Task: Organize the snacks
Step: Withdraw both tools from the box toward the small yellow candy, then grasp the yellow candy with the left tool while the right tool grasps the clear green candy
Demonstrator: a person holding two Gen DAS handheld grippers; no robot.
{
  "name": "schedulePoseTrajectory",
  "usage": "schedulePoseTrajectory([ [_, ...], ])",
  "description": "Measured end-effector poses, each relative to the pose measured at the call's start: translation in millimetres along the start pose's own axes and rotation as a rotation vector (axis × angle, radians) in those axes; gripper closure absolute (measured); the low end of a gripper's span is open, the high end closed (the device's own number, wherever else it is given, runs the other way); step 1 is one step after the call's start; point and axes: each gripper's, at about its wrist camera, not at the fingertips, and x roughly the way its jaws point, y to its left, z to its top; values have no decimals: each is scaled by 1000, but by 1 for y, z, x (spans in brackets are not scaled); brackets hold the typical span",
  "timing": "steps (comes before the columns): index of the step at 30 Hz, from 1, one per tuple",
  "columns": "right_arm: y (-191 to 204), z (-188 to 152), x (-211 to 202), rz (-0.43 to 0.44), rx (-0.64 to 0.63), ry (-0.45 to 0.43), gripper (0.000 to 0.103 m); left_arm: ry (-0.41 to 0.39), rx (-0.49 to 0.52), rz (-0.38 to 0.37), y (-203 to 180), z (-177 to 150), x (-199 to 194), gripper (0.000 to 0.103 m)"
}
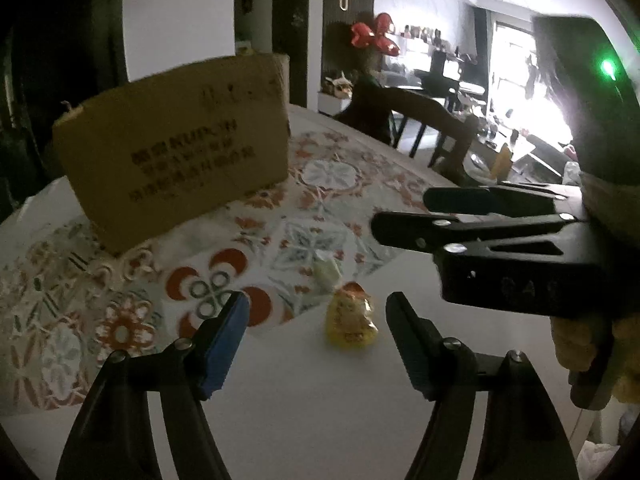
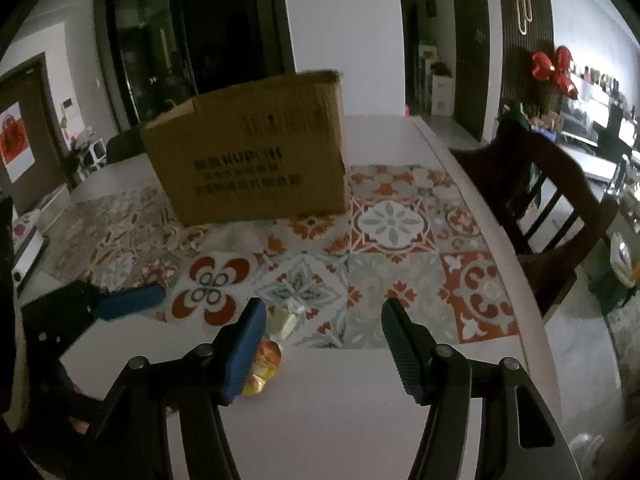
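A yellow-and-orange snack packet lies on the white table, just beyond and between the fingers of my left gripper, which stands open around nothing. A pale green packet lies right behind it on the patterned mat. In the right wrist view the yellow packet and the pale green one sit beside the left finger of my right gripper, partly hidden by it. That gripper is open and holds nothing. A brown cardboard box stands open-topped at the back of the mat.
A patterned mat covers the middle of the white table. A dark wooden chair stands at the table's right edge. My right gripper reaches in from the right in the left wrist view.
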Motion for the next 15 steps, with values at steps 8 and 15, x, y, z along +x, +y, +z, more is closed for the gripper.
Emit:
schedulePoseTrajectory([
  [8, 6, -3, 25, 75, -5, 81, 52, 53, 43, -27, -9, -2, 22, 43],
  [15, 13, -5, 50, 121, 0, 161, 60, 100, 35, -51, -5, 4, 39, 50],
])
